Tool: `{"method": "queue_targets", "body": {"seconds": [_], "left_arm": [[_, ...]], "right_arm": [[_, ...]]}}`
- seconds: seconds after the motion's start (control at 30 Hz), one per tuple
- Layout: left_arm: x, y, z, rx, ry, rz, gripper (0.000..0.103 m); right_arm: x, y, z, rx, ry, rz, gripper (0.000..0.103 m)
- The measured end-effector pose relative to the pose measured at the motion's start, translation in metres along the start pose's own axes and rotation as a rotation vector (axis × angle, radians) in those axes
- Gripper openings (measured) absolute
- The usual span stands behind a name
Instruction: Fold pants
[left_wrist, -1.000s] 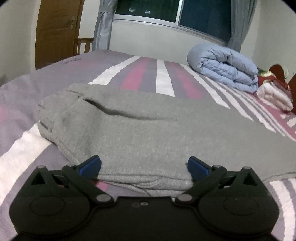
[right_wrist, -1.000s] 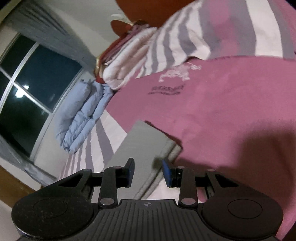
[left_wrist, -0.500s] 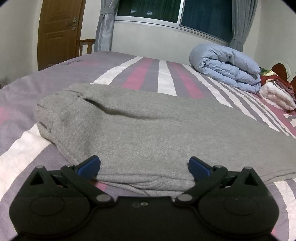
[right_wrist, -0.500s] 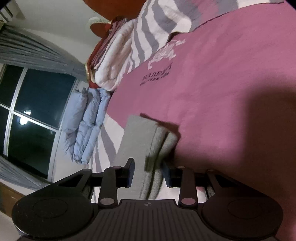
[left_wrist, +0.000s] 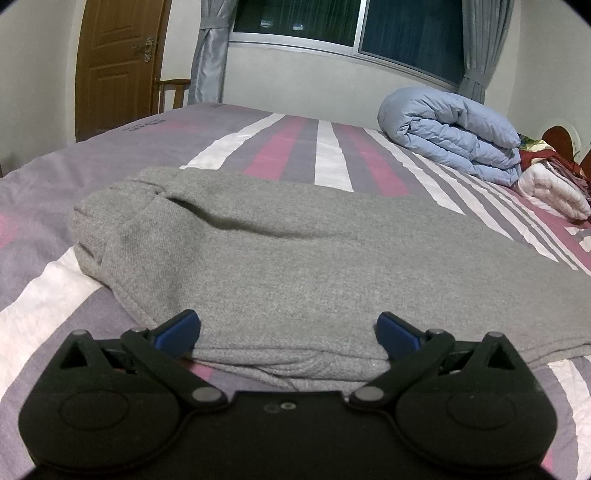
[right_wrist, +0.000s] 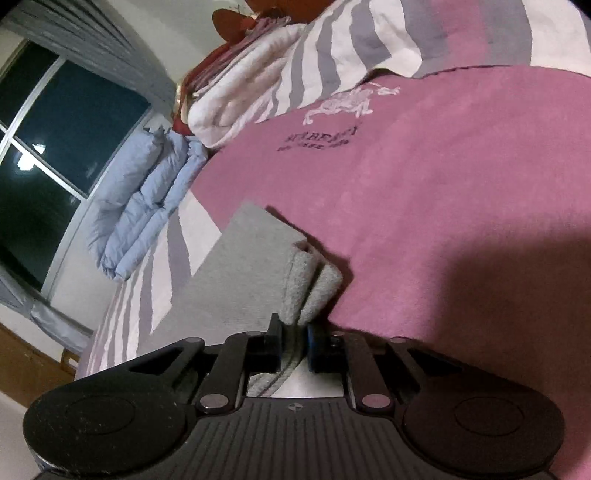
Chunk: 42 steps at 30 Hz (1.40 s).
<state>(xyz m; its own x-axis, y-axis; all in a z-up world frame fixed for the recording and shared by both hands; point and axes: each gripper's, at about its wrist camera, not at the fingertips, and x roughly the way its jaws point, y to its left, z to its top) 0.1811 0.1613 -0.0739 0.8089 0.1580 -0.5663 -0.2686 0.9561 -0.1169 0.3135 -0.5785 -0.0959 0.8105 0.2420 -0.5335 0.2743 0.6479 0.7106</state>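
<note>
1. Where a second ago my right tongs (right_wrist: 293, 345) straddled the grey hem with daylight on both sides, they are now closing on it, and the stacked leg ends of the pants (right_wrist: 236, 273) sit between the pads. I read this as the grab at the cuff end just going in.
2. Left tongs (left_wrist: 288, 330) unchanged: spread wide, blue pads (left_wrist: 177, 332) either side of the near edge of the pants (left_wrist: 295, 258), nothing pinched. View from that side is the same as before.
3. The pants lie flat on the bed (left_wrist: 55, 206), already doubled leg on leg, long axis running across the left view. Waist end bunches at the left.
4. Meaning for the task: with the cuffs secured, the next fold should be cuffs carried over toward the waist. Judgement only.
5. Edges: near hem is thick, several layers; a thin pinch may drop the lower layer.
6. Room: striped sheet beyond the pants is bare. A pink blanket (right_wrist: 424, 192) lies just beside the cuffs.
7. Far: rolled blue duvet (left_wrist: 454, 136) and white folded bedding (left_wrist: 550, 192), well apart.
</note>
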Motion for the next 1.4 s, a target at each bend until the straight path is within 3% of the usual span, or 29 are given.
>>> {"method": "queue_targets", "body": {"seconds": [0.43,0.53,0.73,0.93,1.1,1.2,1.33,1.4], "left_arm": [[0.000,-0.001,0.000,0.002,-0.002,0.006,0.097],[0.000,-0.001,0.000,0.003,-0.003,0.006,0.097],[-0.021,-0.002,0.006,0.043,-0.101,0.069,0.097],[-0.042,0.031,0.011,-0.136,-0.181,0.159,0.097],[-0.054,0.071,0.011,-0.314,-0.191,0.246,0.097],[-0.059,0.089,0.009,-0.380,-0.180,0.252,0.097],[-0.062,0.104,0.005,-0.426,-0.170,0.258,0.097],[-0.065,0.111,0.002,-0.464,-0.179,0.251,0.097]], "right_arm": [[0.006,-0.002,0.005,0.041,0.016,0.011,0.014],[0.006,0.003,0.007,0.001,0.015,-0.008,0.013],[-0.004,0.045,0.005,-0.154,-0.038,-0.004,0.013],[-0.001,0.129,-0.013,-0.260,-0.039,0.142,0.013],[0.012,0.220,-0.065,-0.350,0.022,0.301,0.013],[0.023,0.261,-0.113,-0.391,0.088,0.380,0.013],[0.045,0.290,-0.208,-0.492,0.263,0.468,0.013],[0.060,0.293,-0.261,-0.588,0.411,0.480,0.014]]}}
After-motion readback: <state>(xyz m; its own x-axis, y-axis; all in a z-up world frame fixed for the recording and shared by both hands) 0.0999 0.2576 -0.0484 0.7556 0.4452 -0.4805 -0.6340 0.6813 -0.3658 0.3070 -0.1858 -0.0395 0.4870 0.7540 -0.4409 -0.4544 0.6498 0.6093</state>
